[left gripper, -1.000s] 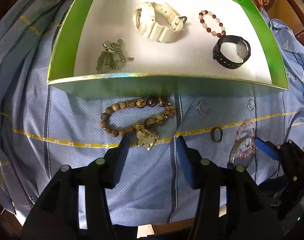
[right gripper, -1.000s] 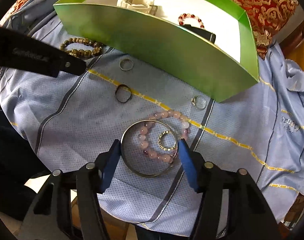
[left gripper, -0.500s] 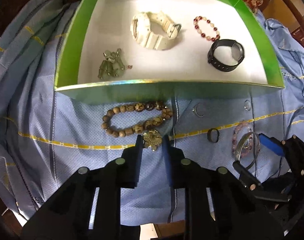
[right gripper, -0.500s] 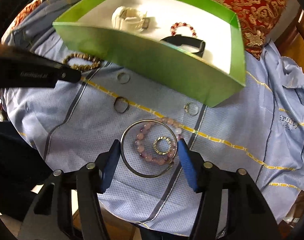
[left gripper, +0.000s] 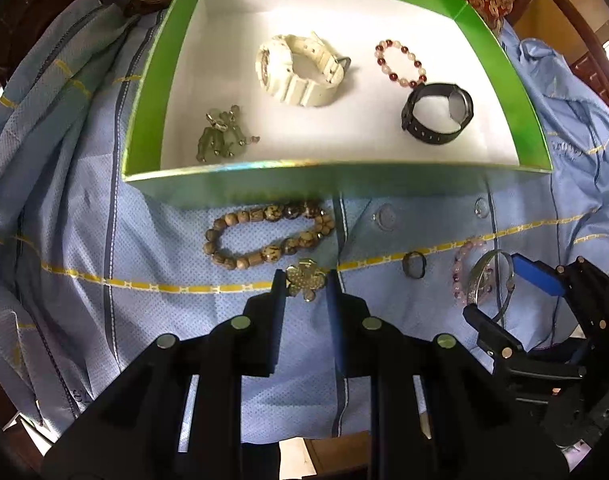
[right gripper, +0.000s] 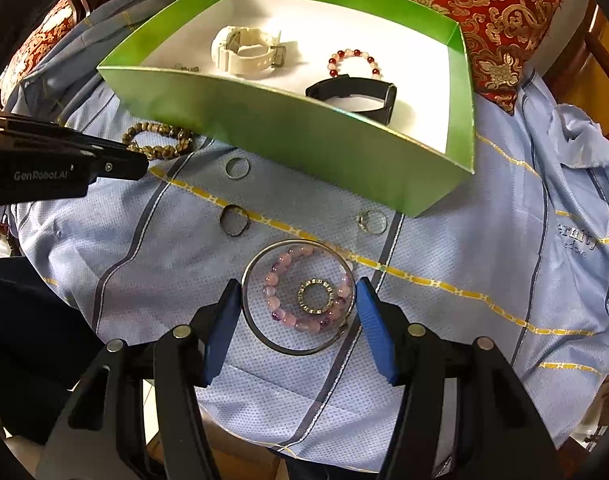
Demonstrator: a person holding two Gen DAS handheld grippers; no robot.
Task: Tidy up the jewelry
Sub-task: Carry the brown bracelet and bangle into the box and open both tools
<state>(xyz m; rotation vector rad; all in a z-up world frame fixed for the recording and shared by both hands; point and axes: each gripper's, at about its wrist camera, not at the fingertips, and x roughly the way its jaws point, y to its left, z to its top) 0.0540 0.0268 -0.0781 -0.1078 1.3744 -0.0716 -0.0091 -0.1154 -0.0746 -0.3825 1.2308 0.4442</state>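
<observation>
My left gripper (left gripper: 304, 280) is shut on a gold flower brooch (left gripper: 306, 280), held just off the blue shirt (left gripper: 144, 320) beside a wooden bead bracelet (left gripper: 232, 220). My right gripper (right gripper: 296, 300) is shut on a silver bangle (right gripper: 245, 300), its blue pads pressing both sides. Seen through the bangle, a pink bead bracelet (right gripper: 270, 292) and a gold ring (right gripper: 316, 282) lie on the shirt. The green box (left gripper: 332, 182) behind holds a white watch (left gripper: 300, 72), a black watch (left gripper: 436, 114), a red-and-white bead bracelet (left gripper: 400, 64) and a green stone piece (left gripper: 220, 140).
On the shirt between the grippers and the box lie a dark ring (right gripper: 234, 220), a silver ring (right gripper: 237, 168) and a stone-set ring (right gripper: 370, 221). A red and gold cushion (right gripper: 484, 20) sits behind the box. The left gripper's body (right gripper: 104, 164) reaches in from the left.
The left jaws came together on the flower brooch. Both grippers rose a little; the bangle came up with the right one, leaving the pink bracelet and gold ring on the shirt.
</observation>
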